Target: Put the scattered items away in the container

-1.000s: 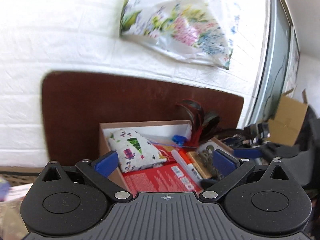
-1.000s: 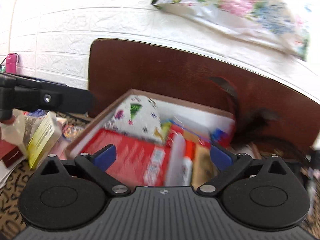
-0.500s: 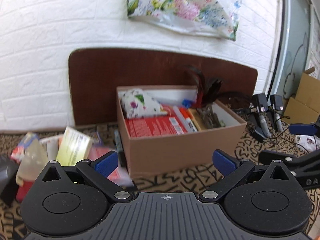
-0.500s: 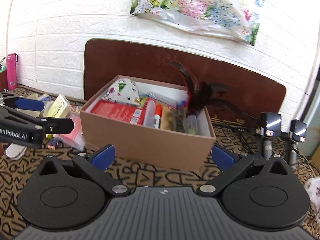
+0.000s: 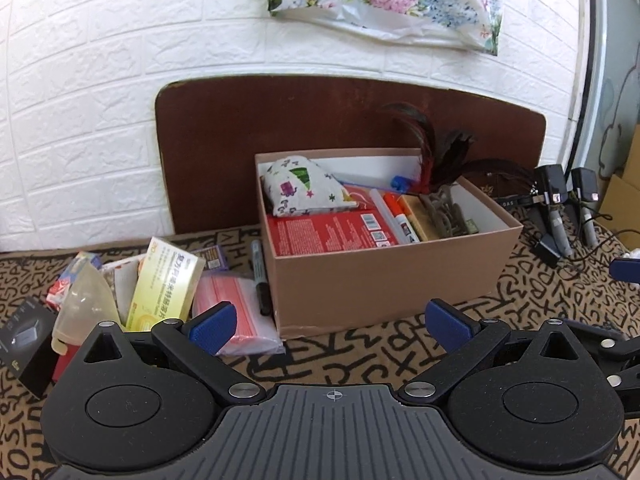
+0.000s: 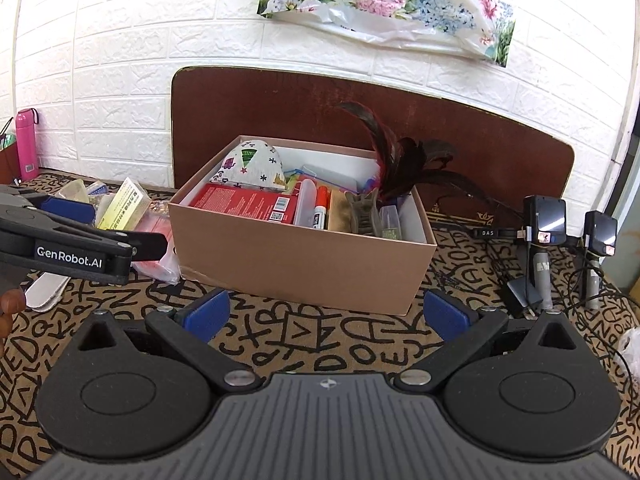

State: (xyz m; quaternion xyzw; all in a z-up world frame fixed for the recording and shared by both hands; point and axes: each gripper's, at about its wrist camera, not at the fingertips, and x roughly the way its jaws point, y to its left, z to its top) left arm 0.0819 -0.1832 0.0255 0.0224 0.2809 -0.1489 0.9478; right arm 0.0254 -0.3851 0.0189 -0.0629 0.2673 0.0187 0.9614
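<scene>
- Left claw (image 5: 332,326) spread wide, blue pads apart, nothing between them; hovering in front of the cardboard box (image 5: 384,280).
- Right claw (image 6: 324,314) likewise spread wide and empty, facing the box's front wall (image 6: 296,268).
- "GenRobot.AI" printed in white on the left device's arm (image 6: 70,258), seen at the left edge of the right wrist view.
- Box open-topped, standing on a surface covered by a brown cloth printed with black letters (image 5: 360,356); back edge near a dark brown board (image 5: 320,120) leaning on the white brick wall.
- Inside the box: patterned fabric pouch (image 5: 304,190), red package with barcode labels (image 5: 324,232), white-and-orange marker (image 5: 400,216), dark feathers (image 5: 436,152) rising above the rim.
- Outside, just left of the box: black pen (image 5: 260,276) against its side wall, pink zip bag (image 5: 236,312), yellow carton with Chinese print (image 5: 168,284), too small to read.
- "DAS" legible on a black cable plug (image 6: 488,233) right of the box, near two small black devices on stands (image 6: 544,224).
- Bare cloth between both claws and the box front.
</scene>
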